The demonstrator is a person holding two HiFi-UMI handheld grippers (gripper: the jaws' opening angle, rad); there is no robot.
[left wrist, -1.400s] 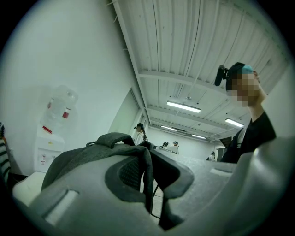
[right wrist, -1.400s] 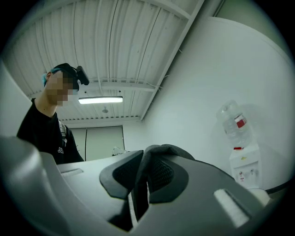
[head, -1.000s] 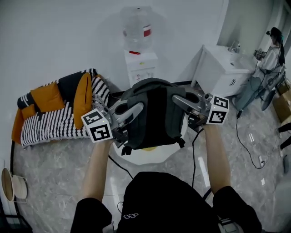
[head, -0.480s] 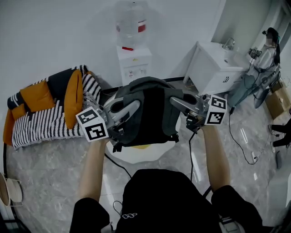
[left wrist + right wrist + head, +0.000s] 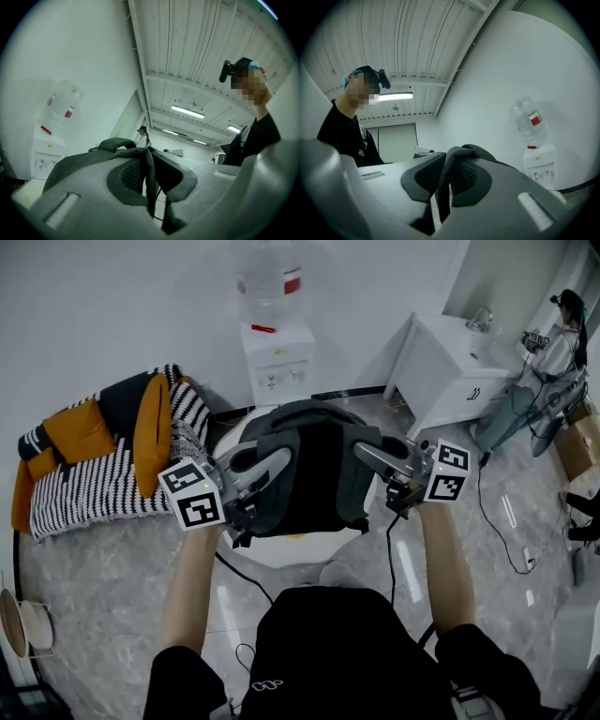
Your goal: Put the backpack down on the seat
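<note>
A grey-and-black backpack [image 5: 314, 474] hangs upright between my two grippers, just above a round white seat [image 5: 281, 549]. My left gripper [image 5: 281, 458] is shut on the backpack's left shoulder strap [image 5: 149, 171], which runs between the dark pads [image 5: 129, 176]. My right gripper [image 5: 364, 449] is shut on the right strap [image 5: 446, 176] in the same way. The backpack's top handle [image 5: 115, 143] shows above the left jaws. The backpack hides the middle of the seat, so I cannot tell whether its bottom touches it.
A water dispenser [image 5: 275, 362] stands against the wall behind the seat. A striped couch with orange cushions [image 5: 103, 465] lies at the left. At the right are a white sink cabinet [image 5: 459, 362], a seated person [image 5: 553, 362] and cables [image 5: 487, 521] on the marble floor.
The backpack stays gripped by both straps at about the same height over the seat. The head camera has shifted a little, so the room sits slightly differently around it.
</note>
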